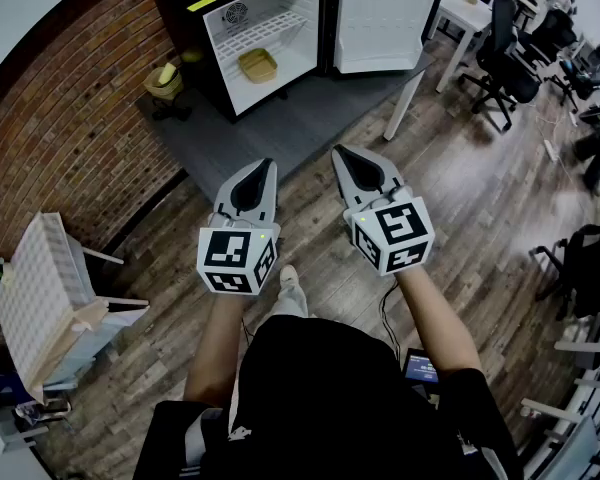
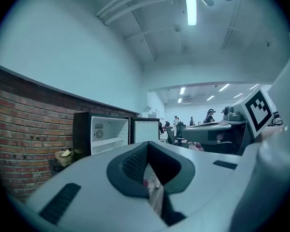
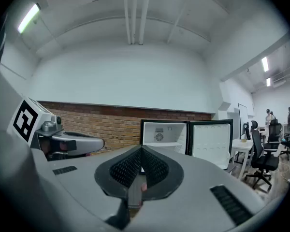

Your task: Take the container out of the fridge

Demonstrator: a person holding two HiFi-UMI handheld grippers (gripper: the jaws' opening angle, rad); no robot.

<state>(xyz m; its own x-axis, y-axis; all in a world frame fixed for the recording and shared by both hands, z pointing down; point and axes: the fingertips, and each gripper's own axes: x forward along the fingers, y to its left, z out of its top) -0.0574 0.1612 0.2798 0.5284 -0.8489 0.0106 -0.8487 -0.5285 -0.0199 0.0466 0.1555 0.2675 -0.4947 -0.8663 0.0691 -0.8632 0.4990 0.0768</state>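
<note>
The yellow container (image 1: 258, 65) sat open side up in the lower part of the open fridge (image 1: 185, 23), its long axis seemingly across the opening (too small to be sure). This looked like the approach step. The left gripper (image 1: 263, 165) and right gripper (image 1: 342, 152) hovered well apart from it, jaws clenched on nothing. The next move called for advancing and opening the jaws.

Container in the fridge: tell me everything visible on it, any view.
The container is a shallow, yellowish tub, roughly rectangular with rounded corners and open-topped. It looks like plastic, and any contents can't be made out. It sits flat on the white floor of the open fridge, below the wire shelf. Nothing else touches it.
</note>
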